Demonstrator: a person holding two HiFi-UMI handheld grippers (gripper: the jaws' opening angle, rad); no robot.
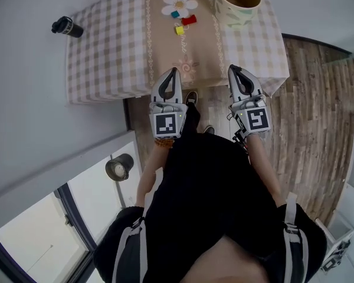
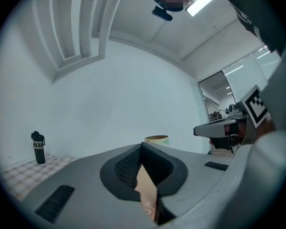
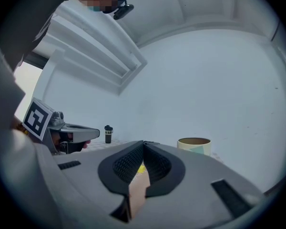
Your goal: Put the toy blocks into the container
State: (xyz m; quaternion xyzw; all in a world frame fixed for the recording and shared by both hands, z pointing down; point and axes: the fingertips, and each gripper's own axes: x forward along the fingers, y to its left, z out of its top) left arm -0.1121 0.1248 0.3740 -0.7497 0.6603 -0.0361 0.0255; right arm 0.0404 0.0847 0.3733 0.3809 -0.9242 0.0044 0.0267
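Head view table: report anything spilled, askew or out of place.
Nothing stands out. The container and black bottle stand upright; the blue block, red block and yellow block lie loose on the tablecloth.

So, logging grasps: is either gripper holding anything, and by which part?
Nothing held. The left gripper and right gripper both have jaws closed together, empty.

Beige-checked tablecloth [image 1: 106,46]; red block [image 1: 189,20], yellow block [image 1: 179,30].

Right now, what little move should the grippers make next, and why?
Probably open the left gripper and reach forward to the yellow block, the nearest one. It and the right gripper are shut and empty, short of that block, which lies outside the container.
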